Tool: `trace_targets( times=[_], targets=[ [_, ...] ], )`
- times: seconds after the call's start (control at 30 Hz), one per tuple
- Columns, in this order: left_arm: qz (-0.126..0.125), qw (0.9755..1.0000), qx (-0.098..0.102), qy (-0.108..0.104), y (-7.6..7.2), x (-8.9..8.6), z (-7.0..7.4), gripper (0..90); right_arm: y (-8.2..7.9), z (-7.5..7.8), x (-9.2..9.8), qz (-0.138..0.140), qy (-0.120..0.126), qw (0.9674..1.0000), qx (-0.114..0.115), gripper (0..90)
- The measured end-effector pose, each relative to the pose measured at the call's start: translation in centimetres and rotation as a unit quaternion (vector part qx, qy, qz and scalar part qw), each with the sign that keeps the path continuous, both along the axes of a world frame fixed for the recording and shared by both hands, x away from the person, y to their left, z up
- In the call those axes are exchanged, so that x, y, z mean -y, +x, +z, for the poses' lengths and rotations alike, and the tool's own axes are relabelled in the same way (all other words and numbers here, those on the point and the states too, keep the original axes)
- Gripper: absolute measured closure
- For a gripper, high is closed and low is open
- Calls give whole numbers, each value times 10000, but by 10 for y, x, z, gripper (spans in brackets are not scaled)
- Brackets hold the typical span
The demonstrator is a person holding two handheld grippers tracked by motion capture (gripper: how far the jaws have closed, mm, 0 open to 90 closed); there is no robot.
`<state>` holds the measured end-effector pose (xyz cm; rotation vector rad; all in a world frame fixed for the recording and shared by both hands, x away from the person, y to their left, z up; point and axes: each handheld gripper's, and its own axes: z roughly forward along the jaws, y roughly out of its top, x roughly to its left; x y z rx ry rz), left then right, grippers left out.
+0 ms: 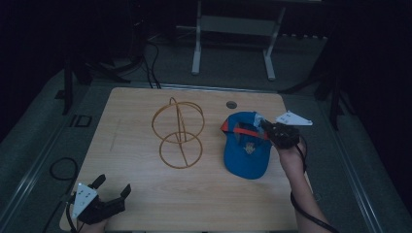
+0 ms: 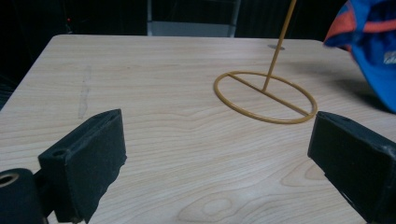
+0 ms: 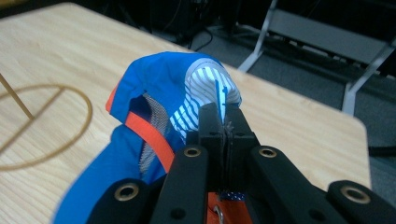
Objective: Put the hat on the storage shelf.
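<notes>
pinching the blue fabric cap (image 3: pixel 140 154) shut, the right tool (image 3: pixel 223 122) is lifting it; wire stand (image 1: pixel 178 133) unused beside, left tool (image 1: pixel 112 186) gaping empty.

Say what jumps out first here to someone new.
First the blue cap with orange trim on the right half of the table: the right hand-held gripper is shut on its rear edge, pulling the fabric up. Next the gold wire stand near the table's middle, a ring base with an upright hoop. The left hand-held gripper sits open at the near left corner, holding nothing.
</notes>
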<state>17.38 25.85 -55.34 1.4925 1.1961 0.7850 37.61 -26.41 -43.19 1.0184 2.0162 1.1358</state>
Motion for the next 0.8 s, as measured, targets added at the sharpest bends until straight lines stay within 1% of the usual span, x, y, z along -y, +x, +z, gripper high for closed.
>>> trace_targets(
  times=[0.07, 0.1, 0.13, 0.17, 0.23, 0.27, 0.37, 0.47, 0.5, 0.53, 0.6, 0.67, 0.73, 0.8],
  targets=[
    [-5, 10000, -4, -12, 0, 1, 0, 50, -4, 10, 0, 31, 37, 9999, 120, 884],
    [-5, 10000, -4, -12, 0, 1, 0, 50, -4, 10, 0, 31, 37, 9999, 120, 884],
    [-5, 10000, -4, -12, 0, 1, 0, 50, -6, 16, 0, 29, 31, 9999, 168, 883],
    [-28, 10000, -21, -6, 1, 2, 1, 50, -10, 27, 1, 60, 65, 9996, 263, 884],
    [-62, 10000, -41, -30, 1, 3, 3, 50, -14, 36, 1, 51, 65, 9994, 334, 884],
    [-59, 10000, -52, -6, 1, 4, 3, 50, -16, 41, 1, 75, 61, 9993, 363, 883],
    [-95, 9999, -60, -43, 1, 5, 7, 54, -22, 53, 2, 121, 73, 9989, 449, 883],
    [-257, 9995, -87, -128, 0, 10, 13, 63, -28, 63, 5, 133, 109, 9985, 513, 884],
    [-352, 9992, -75, -157, 0, 12, 16, 63, -30, 66, 6, 147, 126, 9983, 543, 883],
    [-407, 9991, -85, -118, -1, 15, 19, 63, -33, 69, 7, 166, 144, 9981, 577, 883],
    [-554, 9984, -30, -111, -2, 21, 26, 63, -38, 76, 9, 161, 131, 9976, 654, 884],
    [-661, 9977, 15, -177, -2, 26, 34, 63, -44, 82, 11, 218, 164, 9972, 701, 884],
    [-738, 9970, 58, -236, -3, 31, 43, 63, -50, 87, 11, 245, 105, 9966, 773, 884],
    [-835, 9961, 74, -282, -2, 35, 51, 63, -54, 92, 12, 290, 154, 9964, 782, 884]
  ],
)
